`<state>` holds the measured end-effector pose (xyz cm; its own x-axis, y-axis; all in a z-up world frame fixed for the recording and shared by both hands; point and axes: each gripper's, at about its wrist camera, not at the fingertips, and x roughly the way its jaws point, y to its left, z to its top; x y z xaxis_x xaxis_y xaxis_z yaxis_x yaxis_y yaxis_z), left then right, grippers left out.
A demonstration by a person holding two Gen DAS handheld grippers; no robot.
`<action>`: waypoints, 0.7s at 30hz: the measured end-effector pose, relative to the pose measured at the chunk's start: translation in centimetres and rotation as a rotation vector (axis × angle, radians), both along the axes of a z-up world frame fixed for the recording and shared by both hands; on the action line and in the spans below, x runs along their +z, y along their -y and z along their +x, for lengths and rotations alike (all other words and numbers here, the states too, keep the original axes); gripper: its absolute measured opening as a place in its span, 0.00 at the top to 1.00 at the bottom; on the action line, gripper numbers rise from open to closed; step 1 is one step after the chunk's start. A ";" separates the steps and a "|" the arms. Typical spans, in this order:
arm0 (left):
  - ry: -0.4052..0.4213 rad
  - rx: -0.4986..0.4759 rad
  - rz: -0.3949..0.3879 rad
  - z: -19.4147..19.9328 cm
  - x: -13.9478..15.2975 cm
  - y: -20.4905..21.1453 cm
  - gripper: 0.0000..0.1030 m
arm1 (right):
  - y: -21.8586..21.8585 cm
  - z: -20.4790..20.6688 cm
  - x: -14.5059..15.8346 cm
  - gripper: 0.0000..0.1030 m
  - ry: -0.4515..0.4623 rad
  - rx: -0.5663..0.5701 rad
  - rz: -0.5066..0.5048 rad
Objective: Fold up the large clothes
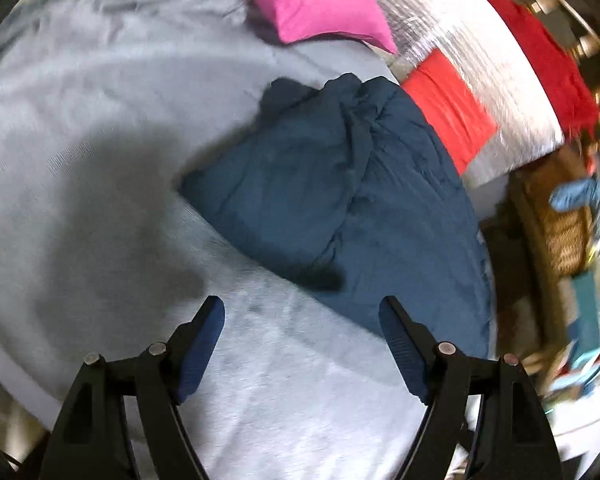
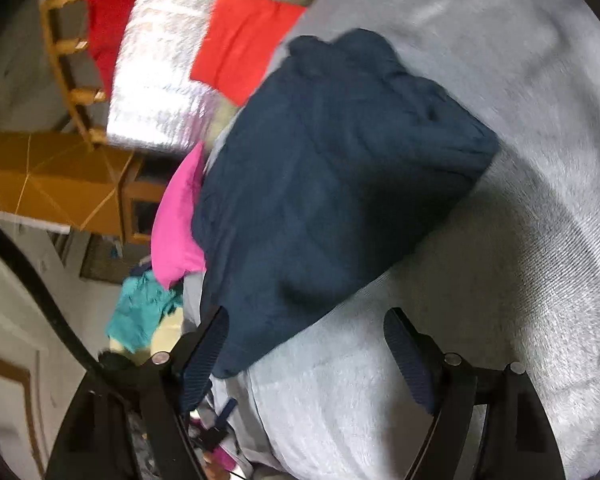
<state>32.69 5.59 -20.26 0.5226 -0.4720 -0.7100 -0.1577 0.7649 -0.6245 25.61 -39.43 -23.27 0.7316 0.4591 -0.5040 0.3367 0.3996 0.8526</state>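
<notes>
Navy garment (image 1: 340, 184) sits folded on the grey bed (image 1: 100, 100), beside the red pillow (image 1: 448, 108). Left tongs (image 1: 302, 320) and right tongs (image 2: 306, 332) both gape wide, empty. I'd pinch corners low and smooth before another fold.

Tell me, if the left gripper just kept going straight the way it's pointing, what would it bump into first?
Probably the grey bedcover. The left gripper is open, nothing between its fingers, and it slopes down at bare cover just short of the folded navy garment. Depth is hard to judge, so it might clip the garment's near edge.
</notes>
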 end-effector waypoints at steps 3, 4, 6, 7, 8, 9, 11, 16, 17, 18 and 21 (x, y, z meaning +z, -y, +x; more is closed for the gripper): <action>-0.018 0.051 -0.061 1.2 -0.9 0.3 0.21 | 0.8 0.6 -2.3 0.19 -0.025 -0.061 0.116; -0.024 0.059 -0.071 1.5 -1.1 0.5 0.21 | 1.1 0.6 -2.8 0.19 -0.033 -0.085 0.138; -0.034 0.079 -0.107 2.6 -1.6 0.9 0.21 | 1.5 1.1 -3.4 0.19 -0.014 -0.144 0.163; -0.041 0.089 -0.124 3.1 -1.9 1.0 0.21 | 1.6 1.3 -3.3 0.19 0.003 -0.157 0.158; -0.043 0.101 -0.139 3.5 -2.2 1.1 0.21 | 1.7 1.7 -3.0 0.18 0.025 -0.169 0.142; -0.039 0.109 -0.146 3.6 -2.3 1.4 0.21 | 1.7 2.1 -2.9 0.15 0.037 -0.175 0.128; -0.026 0.121 -0.136 4.3 -2.3 1.9 0.17 | 1.6 3.1 -3.0 0.15 0.044 -0.184 0.115; -0.016 0.145 -0.148 5.9 -2.5 2.0 0.16 | 0.9 4.6 -2.4 0.14 0.070 -0.201 0.052; -0.015 0.155 -0.162 6.2 -2.7 1.9 0.17 | 0.9 4.9 -2.3 0.14 0.075 -0.202 0.036; -0.011 0.164 -0.175 6.4 -2.8 1.7 0.17 | 0.6 5.2 -2.2 0.15 0.077 -0.201 0.017; 0.006 0.196 -0.174 6.6 -2.9 1.2 0.34 | 0.0 6.0 -1.8 0.41 0.039 -0.191 -0.054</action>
<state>39.28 4.35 -23.21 0.6197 -0.4762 -0.6239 -0.2881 0.6014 -0.7452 31.60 -39.39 -25.04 0.8223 0.2834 -0.4935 0.3777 0.3770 0.8457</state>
